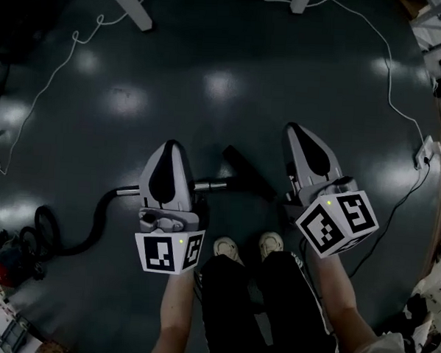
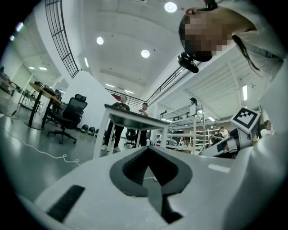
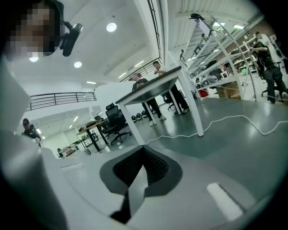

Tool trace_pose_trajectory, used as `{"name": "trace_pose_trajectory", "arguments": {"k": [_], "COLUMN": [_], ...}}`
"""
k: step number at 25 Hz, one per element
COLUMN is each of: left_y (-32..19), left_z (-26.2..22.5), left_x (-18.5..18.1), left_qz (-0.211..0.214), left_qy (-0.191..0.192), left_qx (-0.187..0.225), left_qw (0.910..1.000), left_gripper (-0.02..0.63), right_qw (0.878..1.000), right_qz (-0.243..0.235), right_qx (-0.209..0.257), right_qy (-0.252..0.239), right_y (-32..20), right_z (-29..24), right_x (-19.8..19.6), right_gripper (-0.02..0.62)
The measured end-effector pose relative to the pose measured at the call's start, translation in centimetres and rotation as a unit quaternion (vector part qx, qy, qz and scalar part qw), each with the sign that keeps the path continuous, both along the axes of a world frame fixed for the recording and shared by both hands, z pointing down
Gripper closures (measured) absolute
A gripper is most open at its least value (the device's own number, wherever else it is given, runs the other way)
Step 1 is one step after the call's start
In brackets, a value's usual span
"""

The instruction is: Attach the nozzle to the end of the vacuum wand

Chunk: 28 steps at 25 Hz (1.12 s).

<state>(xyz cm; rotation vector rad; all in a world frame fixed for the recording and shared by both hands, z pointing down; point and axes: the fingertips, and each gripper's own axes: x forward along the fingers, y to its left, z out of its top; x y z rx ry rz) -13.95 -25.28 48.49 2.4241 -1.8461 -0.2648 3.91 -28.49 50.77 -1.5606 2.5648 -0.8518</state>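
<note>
Zero grasped: left gripper (image 1: 172, 146) and right gripper (image 1: 296, 130) closed, empty; nozzle (image 1: 247, 173) meets wand (image 1: 210, 185) end, looks unattached.

— What lies around the nozzle (image 1: 246, 172)?
— The wand (image 1: 211, 184) is just left of it, the hose (image 1: 92, 232) farther left. The shoes (image 1: 228, 248) are just before it. Table legs (image 1: 128, 3) stand well behind it, a cable (image 1: 390, 92) trails behind and right.
</note>
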Motion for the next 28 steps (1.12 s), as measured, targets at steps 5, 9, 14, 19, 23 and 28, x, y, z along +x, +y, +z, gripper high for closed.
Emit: {"name": "trace_pose_trajectory", "arguments": {"k": [5, 9, 14, 19, 23, 28], "left_y": [3.8, 7.6, 13.7, 17.7, 19.5, 20.9], "left_z": [-27.3, -44.6, -50.9, -52.3, -53.4, -54.2], "left_x": [2.3, 3.0, 6.0, 8.7, 8.2, 7.5], "left_qz": [0.022, 0.044, 0.050, 0.080, 0.084, 0.079], "left_qy": [-0.007, 0.032, 0.079, 0.032, 0.002, -0.005], "left_qx": [-0.013, -0.014, -0.015, 0.006, 0.024, 0.051], "left_qw": [0.9997, 0.9984, 0.9955, 0.9963, 0.9961, 0.9955], "left_gripper": [0.603, 0.603, 0.603, 0.603, 0.603, 0.603], "right_qw": [1.000, 0.997, 0.991, 0.989, 0.990, 0.989], "right_qz": [-0.004, -0.063, -0.114, -0.130, -0.125, -0.123], "right_qx": [0.010, 0.027, 0.054, 0.042, 0.045, 0.050], "right_qy": [0.007, 0.023, 0.054, 0.061, 0.054, 0.070], "right_y": [3.4, 7.5, 15.5, 20.3, 22.3, 24.0], "right_z": [-28.6, -47.0, -52.7, -51.0, -51.6, -52.1], "right_x": [0.6, -1.3, -0.8, 0.2, 0.8, 1.0], "right_gripper": [0.589, 0.589, 0.589, 0.589, 0.589, 0.589]}}
